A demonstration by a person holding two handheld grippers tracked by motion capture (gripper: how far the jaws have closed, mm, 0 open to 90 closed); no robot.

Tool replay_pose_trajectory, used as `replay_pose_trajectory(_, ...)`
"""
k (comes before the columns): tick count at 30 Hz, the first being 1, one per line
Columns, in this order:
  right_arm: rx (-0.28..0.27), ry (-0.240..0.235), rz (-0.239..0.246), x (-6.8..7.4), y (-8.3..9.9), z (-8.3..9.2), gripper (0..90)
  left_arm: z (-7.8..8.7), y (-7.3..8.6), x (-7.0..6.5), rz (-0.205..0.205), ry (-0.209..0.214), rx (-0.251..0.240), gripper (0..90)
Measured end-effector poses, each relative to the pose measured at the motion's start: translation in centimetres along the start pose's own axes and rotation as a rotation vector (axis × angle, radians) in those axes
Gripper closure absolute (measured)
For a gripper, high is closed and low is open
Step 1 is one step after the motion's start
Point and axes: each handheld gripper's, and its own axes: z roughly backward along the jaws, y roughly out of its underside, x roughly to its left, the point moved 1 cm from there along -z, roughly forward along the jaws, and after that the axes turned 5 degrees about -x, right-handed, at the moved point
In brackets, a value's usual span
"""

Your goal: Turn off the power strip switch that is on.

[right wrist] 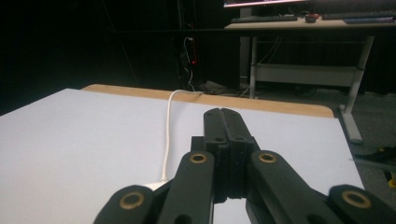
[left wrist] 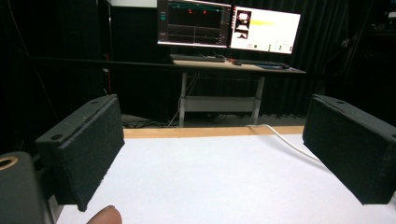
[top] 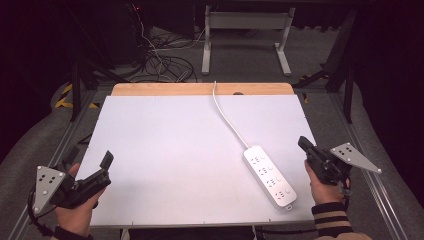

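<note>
A white power strip (top: 270, 176) lies on the white tabletop (top: 170, 150) at the right front, its white cable (top: 225, 116) running over the far edge. My right gripper (top: 303, 144) is shut just right of the strip, with nothing held; in the right gripper view its jaws (right wrist: 222, 116) press together, and the cable (right wrist: 167, 135) shows left of them. My left gripper (top: 89, 158) hovers over the table's front left corner, wide open and empty. In the left gripper view the left gripper (left wrist: 215, 154) frames bare tabletop, with the cable (left wrist: 286, 140) far off.
A wooden strip (top: 200, 89) edges the table's far side. Beyond it stands a desk (left wrist: 233, 65) with two lit monitors (left wrist: 229, 25). Loose cables (top: 162, 62) lie on the floor behind. Metal rails (top: 372, 180) run along both table sides.
</note>
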Motion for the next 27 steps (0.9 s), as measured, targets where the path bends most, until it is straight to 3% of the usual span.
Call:
replay_pose_trajectory(3,0.004,-0.012,0.024,0.5,-0.6,-0.6,90.0,0.1,0.0,0.0,-0.004,0.000,-0.003,5.7)
replay_pose_trajectory(5,0.020,-0.038,0.035,1.0,-0.9,-1.2,90.0,0.2,-0.1,0.0,-0.007,-0.002,-0.004,5.7)
replay_pose_trajectory(6,0.055,-0.078,0.050,2.0,-1.0,-2.2,90.0,0.3,-0.1,0.1,-0.006,-0.002,-0.005,5.7)
replay_pose_trajectory(8,0.067,-0.089,0.057,2.3,-1.0,-2.6,90.0,0.4,-0.1,0.2,-0.005,-0.006,-0.004,5.8)
replay_pose_trajectory(10,0.147,-0.121,0.086,3.4,-0.6,-4.0,90.0,0.5,0.0,0.3,0.000,-0.008,-0.005,5.8)
replay_pose_trajectory(12,0.171,-0.123,0.094,3.6,-0.4,-4.3,90.0,0.6,0.0,0.4,-0.001,-0.011,-0.001,5.8)
replay_pose_trajectory(13,0.229,-0.121,0.101,3.8,0.0,-5.1,90.0,0.6,0.0,0.4,-0.001,-0.011,-0.003,5.8)
replay_pose_trajectory(15,0.251,-0.118,0.098,3.7,0.2,-5.3,90.0,0.7,0.0,0.4,-0.006,-0.013,0.000,5.9)
replay_pose_trajectory(16,0.324,-0.105,0.096,3.5,0.9,-6.0,90.0,0.7,0.0,0.4,-0.007,-0.013,0.000,5.9)
replay_pose_trajectory(17,0.324,-0.105,0.096,3.5,0.9,-6.0,90.0,0.8,0.0,0.4,-0.007,-0.013,-0.001,5.9)
replay_pose_trajectory(19,0.410,-0.106,0.099,3.2,1.9,-7.0,90.0,0.8,0.0,0.4,-0.012,-0.015,0.002,5.9)
replay_pose_trajectory(20,0.410,-0.106,0.099,3.2,1.9,-7.0,90.0,0.8,0.0,0.4,-0.015,-0.017,0.004,5.9)
replay_pose_trajectory(22,0.508,-0.109,0.122,3.2,3.1,-8.2,90.0,0.9,0.1,0.4,-0.017,-0.019,0.008,6.0)
replay_pose_trajectory(27,0.566,-0.112,0.147,3.5,3.9,-8.9,90.0,1.2,0.0,0.6,-0.016,-0.024,0.009,6.0)
